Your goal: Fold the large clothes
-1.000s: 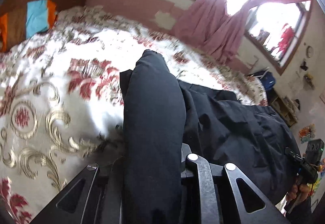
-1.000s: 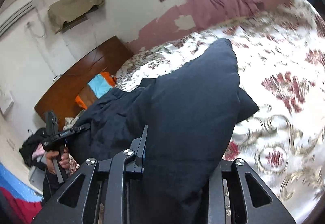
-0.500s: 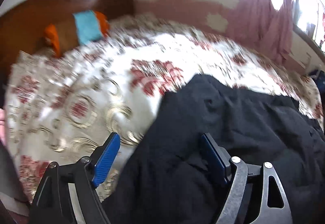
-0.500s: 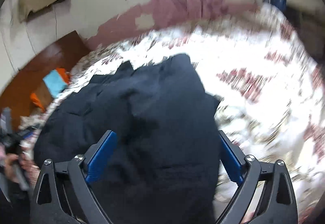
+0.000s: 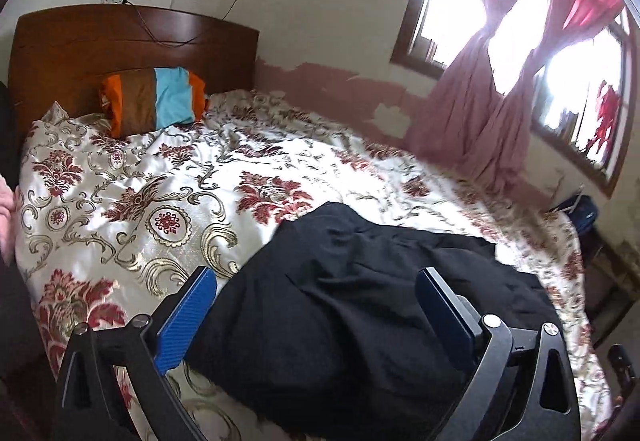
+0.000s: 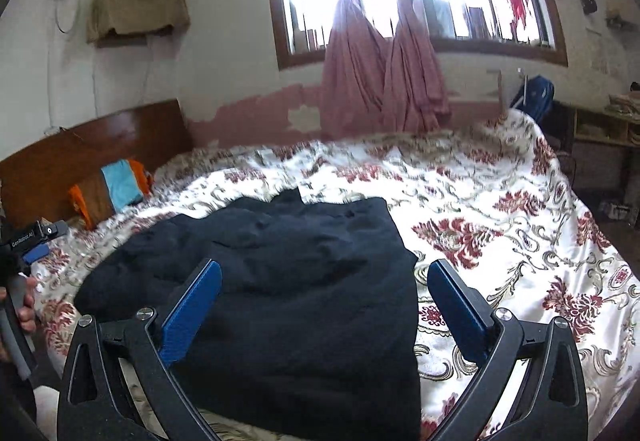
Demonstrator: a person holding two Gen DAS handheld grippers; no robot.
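While both claws gape wide, rumpled black garment [image 5: 360,305] lies on satiny bedspread [image 5: 120,181].

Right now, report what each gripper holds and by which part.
Nothing is held. The left gripper and right gripper have jaws opening wide, pads clear of the black garment lying on the bedspread.

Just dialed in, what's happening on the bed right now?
A person with a gripper in each hand is folding a black garment on the floral bedspread. The left gripper is opening, the right gripper is wide open, and neither grips the cloth. It lies loose in a rough fold, so a fold looks just laid down, not yet tidy.
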